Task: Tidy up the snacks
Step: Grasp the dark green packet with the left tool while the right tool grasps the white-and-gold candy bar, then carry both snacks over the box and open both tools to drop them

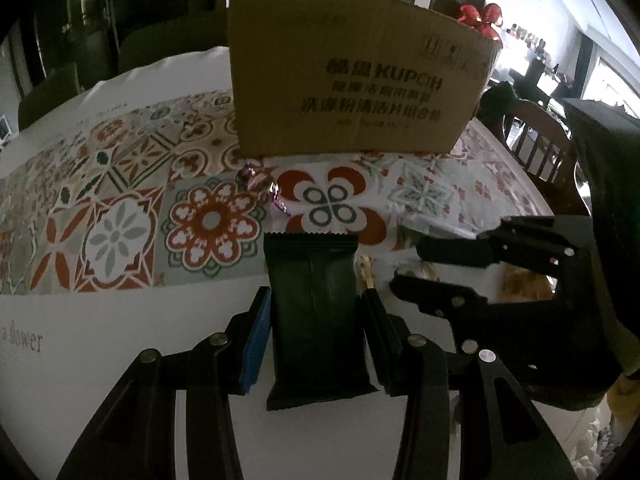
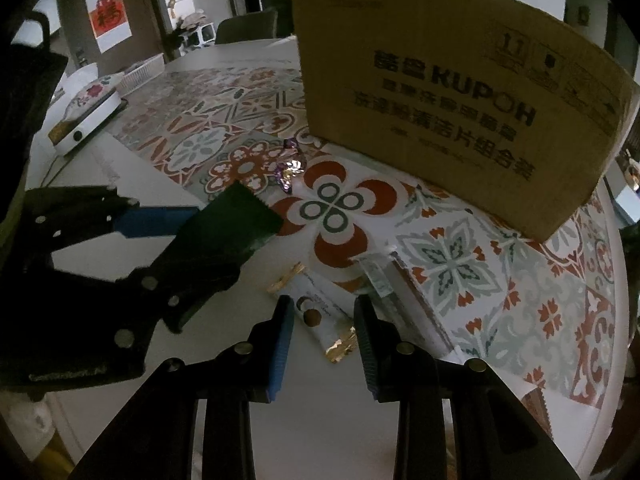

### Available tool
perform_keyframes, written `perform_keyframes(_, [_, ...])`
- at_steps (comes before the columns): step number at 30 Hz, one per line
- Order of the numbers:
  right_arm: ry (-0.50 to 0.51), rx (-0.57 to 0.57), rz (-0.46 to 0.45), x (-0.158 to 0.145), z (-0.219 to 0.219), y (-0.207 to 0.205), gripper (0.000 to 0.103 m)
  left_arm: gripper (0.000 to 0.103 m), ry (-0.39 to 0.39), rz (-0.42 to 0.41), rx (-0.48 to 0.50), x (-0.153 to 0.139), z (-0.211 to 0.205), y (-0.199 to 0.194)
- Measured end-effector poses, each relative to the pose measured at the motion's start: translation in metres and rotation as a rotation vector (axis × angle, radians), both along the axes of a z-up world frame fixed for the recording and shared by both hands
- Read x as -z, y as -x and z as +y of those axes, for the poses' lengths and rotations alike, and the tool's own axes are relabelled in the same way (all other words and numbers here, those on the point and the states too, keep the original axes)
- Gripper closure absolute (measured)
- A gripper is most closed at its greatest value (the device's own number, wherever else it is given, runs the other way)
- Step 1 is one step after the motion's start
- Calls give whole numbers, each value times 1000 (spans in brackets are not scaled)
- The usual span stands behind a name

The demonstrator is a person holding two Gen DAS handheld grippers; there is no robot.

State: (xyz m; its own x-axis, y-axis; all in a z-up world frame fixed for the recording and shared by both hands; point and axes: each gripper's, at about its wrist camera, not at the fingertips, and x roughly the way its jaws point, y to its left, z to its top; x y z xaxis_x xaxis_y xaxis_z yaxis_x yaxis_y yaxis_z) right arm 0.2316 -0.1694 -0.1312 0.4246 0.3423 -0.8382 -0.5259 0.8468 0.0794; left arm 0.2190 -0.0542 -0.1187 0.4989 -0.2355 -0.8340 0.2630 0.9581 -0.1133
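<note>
Left tool (image 1: 316,332) grips a dark green foil snack packet (image 1: 314,308); right tool (image 2: 324,332) hangs wide over a white-and-gold wrapped bar (image 2: 320,316). Next stop's probably the brown cardboard box (image 1: 352,76).

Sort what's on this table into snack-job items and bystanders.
Job items:
- dark green snack packet, held in the left gripper
- white snack bar, under the open right gripper
- purple foil candy
- KUPOH cardboard box

Bystanders:
- white plastic basket
- floral-topped white box
- wooden chair

Black left gripper (image 1: 314,336) with blue ribbed pads, silver screws.
</note>
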Motion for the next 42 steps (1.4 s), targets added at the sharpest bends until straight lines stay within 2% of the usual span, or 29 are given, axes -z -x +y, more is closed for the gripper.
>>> perform_keyframes(4, [13, -19, -8, 0, 8, -2, 70, 59, 10, 3, -12, 1, 3, 3])
perform_keyframes(6, [21, -37, -8, 0, 10, -3, 63, 59, 13, -1, -20, -1, 6, 4])
perform_keyframes(7, [30, -41, -13, -1, 11, -3, 53, 59, 14, -4, -22, -1, 7, 5])
perform_keyframes(8, [42, -41, -27, -2, 12, -3, 50, 59, 13, -6, -24, -2, 8, 6])
perform_keyframes(15, [100, -93, -26, 4, 22, -7, 51, 59, 24, 2, -39, 1, 11, 7])
perform_keyframes(18, [96, -89, -19, 6, 22, -6, 58, 59, 32, 8, -43, 3, 12, 7])
perform_keyframes(20, [74, -74, -4, 5, 20, -5, 76, 59, 38, 9, -43, 4, 12, 6])
perform_keyframes(23, [79, -52, -8, 5, 19, -4, 83, 59, 39, 1, -45, 3, 11, 6])
perform_keyframes(34, [-20, 78, -29, -5, 7, 13, 83, 59, 16, -74, -40, -13, 9, 9])
perform_keyframes(42, [-85, 176, -96, -32, -8, 15, 83, 59, 26, -147, -29, -38, 7, 8])
